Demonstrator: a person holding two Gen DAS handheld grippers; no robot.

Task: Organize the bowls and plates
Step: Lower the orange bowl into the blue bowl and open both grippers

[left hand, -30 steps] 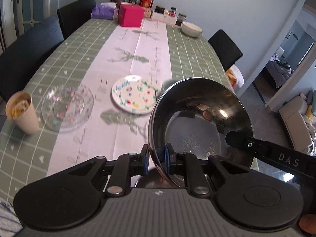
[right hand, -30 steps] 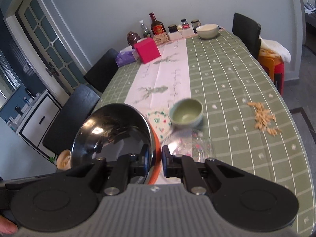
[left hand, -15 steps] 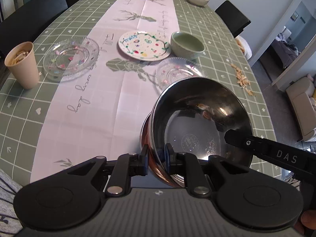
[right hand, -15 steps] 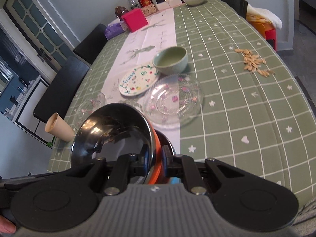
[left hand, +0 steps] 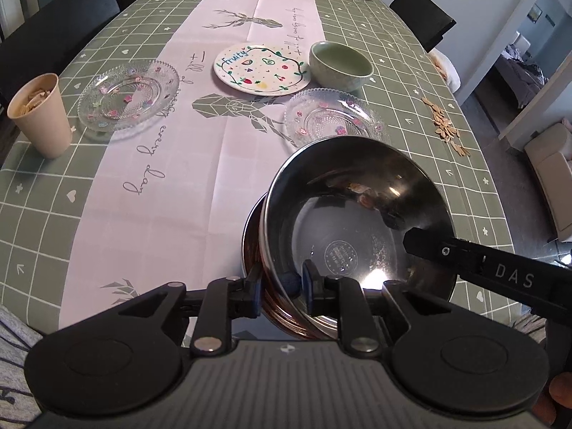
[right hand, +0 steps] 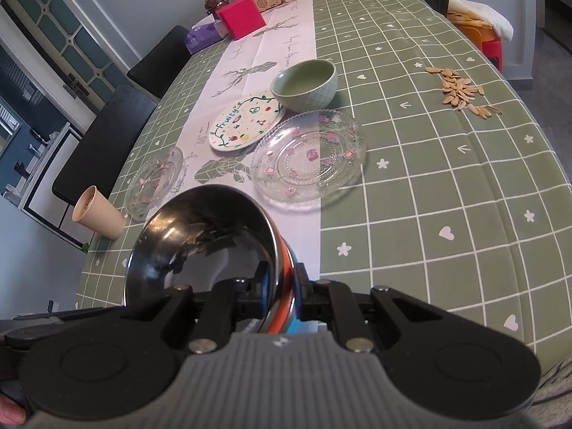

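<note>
Steel bowl (left hand: pixel 357 221) low over near bench (left hand: pixel 161 214) edge; left gripper (left hand: pixel 280 295) jaws just opening, pads off rim; right gripper (right hand: pixel 280 295) jaws clenched on opposite rim.

plate (left hand: pixel 262 68): "Fruity" in blue, at its 10 o'clock rim | right gripper (left hand: pixel 514 279) arm: "DAS" in white | table runner (left hand: pixel 150 150): cursive script, only "day" was legible

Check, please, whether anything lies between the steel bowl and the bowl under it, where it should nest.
Nothing visible does. The steel bowl already leans, tilted, into the lower bowl; the space between their bottoms is hidden. The nearest glass plate lies beyond both, not between them.
</note>
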